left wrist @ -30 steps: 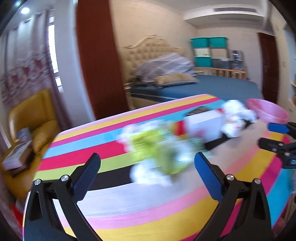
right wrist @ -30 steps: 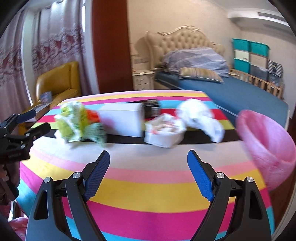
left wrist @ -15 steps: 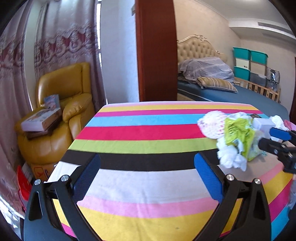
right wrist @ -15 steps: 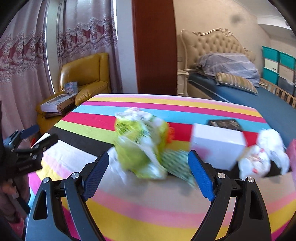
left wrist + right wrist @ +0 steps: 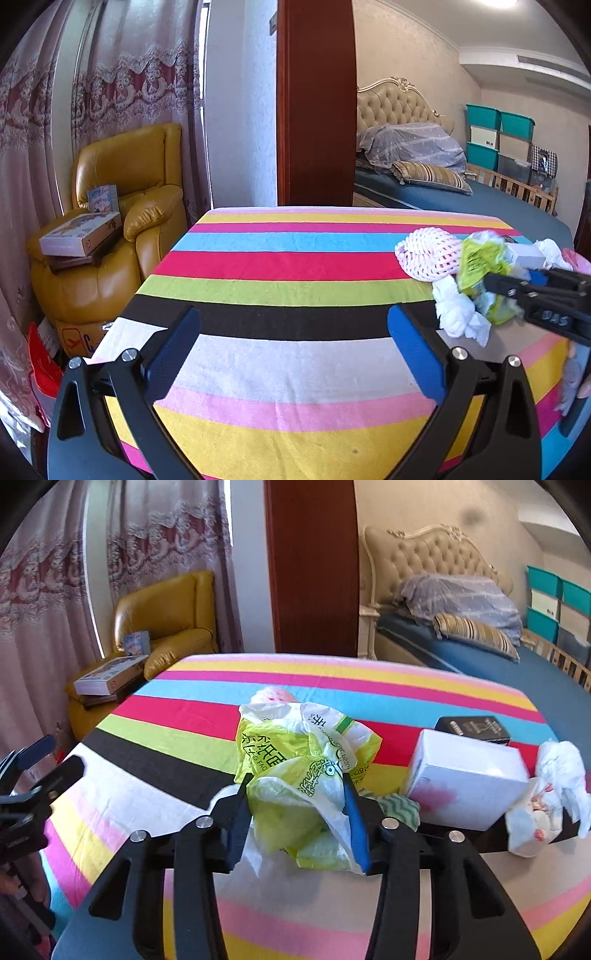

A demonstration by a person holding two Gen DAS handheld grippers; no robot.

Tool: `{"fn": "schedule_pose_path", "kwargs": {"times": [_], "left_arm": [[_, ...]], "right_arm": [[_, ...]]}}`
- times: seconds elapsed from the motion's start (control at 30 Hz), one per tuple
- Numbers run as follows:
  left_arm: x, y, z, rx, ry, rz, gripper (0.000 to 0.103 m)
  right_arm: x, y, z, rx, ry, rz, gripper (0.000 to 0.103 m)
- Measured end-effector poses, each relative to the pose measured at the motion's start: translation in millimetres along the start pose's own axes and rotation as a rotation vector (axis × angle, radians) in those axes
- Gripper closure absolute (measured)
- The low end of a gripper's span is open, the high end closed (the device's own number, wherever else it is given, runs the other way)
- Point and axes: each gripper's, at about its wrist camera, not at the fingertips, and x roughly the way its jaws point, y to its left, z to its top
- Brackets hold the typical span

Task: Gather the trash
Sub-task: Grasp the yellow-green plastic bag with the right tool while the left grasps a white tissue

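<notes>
A crumpled yellow-green plastic bag (image 5: 303,771) lies on the striped table (image 5: 184,738). My right gripper (image 5: 295,794) is shut on it, its blue pads pressed into both sides. The bag also shows in the left wrist view (image 5: 480,266), beside a pink-white foam net (image 5: 428,254) and white tissue (image 5: 458,314). My left gripper (image 5: 293,347) is open and empty over the table's near left part. It also shows at the left edge of the right wrist view (image 5: 40,760).
A white box (image 5: 465,779), a black box (image 5: 472,729) and crumpled white wrappers (image 5: 546,797) lie at the table's right. A yellow armchair (image 5: 110,229) with boxes stands left of the table. A bed (image 5: 443,184) is behind.
My right gripper moved left from the white wrappers to the yellow-green bag and closed on it. My left gripper swung left, away from the trash pile.
</notes>
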Motion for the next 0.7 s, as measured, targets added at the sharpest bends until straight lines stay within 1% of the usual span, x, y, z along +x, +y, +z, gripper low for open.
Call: {"fn": "schedule_pose_path", "kwargs": {"times": [0.17,0.3,0.43,0.53,0.6,0.7], "left_arm": [[4,-18,-1,0.053,0.02,-0.03,0.005],[9,-40,0,0.069,0.045,-0.101,0.005],[23,-71,1,0.108,0.093,-0.167,0.005],[35,-90,3,0.11,0.129,-0.212,0.005],[45,-103,4,0.113,0.155,-0.227,0.005],[60,-116,7,0.117,0.192,-0.232,0.005]], "right_arm": [[-38,-15,-5,0.008,-0.072,0.002,0.06],[-61,-34,-12,0.034,-0.102,-0.027,0.06],[-78,-53,-22,0.048,-0.118,-0.076,0.06],[-85,-65,-32,0.055,-0.121,-0.102,0.06],[-88,-70,-38,0.058,-0.122,-0.115,0.06],[-91,-79,-43,0.063,-0.12,-0.128,0.06]]}}
